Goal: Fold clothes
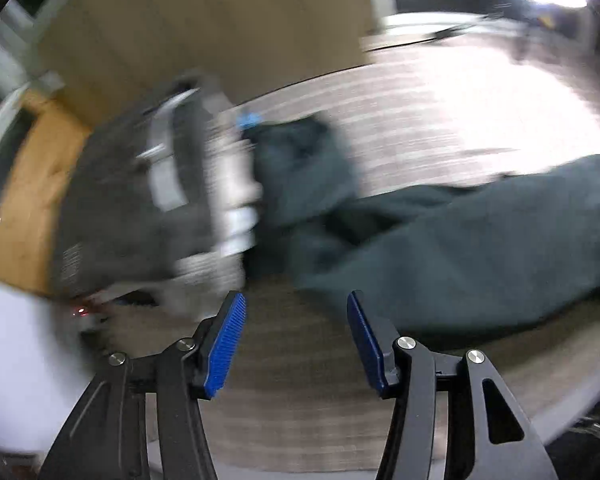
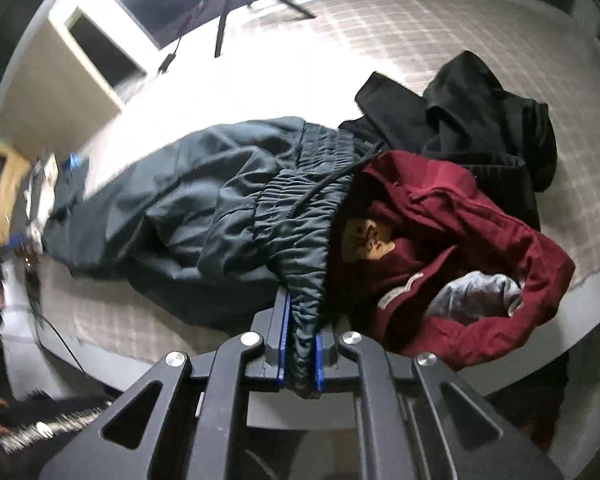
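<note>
The right tongs (image 2: 300, 344) are clamped on the gathered elastic waistband of the dark teal trousers (image 2: 188, 208), low in the middle of the right wrist view. The trousers stretch from there toward the left edge across a pale checked bed cover (image 2: 440, 28). Just right of them lies a crumpled maroon garment (image 2: 460, 240), with a black garment (image 2: 472, 108) heaped above it in the upper right. In the blurred left wrist view, the left tongs (image 1: 296, 340) stand apart with nothing between the blue pads (image 1: 224, 344), and the trousers (image 1: 440, 252) lie just above them.
</note>
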Demonstrator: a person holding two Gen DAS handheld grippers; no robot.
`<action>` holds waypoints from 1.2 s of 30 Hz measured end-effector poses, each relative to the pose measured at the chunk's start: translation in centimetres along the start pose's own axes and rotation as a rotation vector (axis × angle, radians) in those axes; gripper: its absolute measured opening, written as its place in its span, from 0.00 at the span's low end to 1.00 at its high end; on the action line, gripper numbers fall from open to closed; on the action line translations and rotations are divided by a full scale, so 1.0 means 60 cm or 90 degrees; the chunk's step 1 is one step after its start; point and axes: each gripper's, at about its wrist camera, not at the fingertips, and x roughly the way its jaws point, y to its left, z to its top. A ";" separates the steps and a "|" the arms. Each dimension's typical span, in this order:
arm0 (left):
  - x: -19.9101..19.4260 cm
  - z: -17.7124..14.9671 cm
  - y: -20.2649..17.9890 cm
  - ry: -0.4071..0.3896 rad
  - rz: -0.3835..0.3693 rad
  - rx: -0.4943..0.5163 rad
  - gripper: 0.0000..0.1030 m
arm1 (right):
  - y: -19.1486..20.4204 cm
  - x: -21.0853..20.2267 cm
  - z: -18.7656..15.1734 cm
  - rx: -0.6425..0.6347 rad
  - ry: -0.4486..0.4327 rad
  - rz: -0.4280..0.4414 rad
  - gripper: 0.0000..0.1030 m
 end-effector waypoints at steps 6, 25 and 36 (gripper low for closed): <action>0.018 0.018 -0.189 0.002 -0.110 0.162 0.58 | -0.028 0.018 -0.039 0.004 0.079 -0.058 0.17; 0.150 0.187 -0.244 0.082 -0.150 0.220 0.59 | -0.090 0.131 0.229 0.018 0.077 0.054 0.45; 0.208 0.178 -0.286 0.125 -0.202 0.264 0.47 | -0.079 0.143 0.221 -0.004 0.071 0.144 0.19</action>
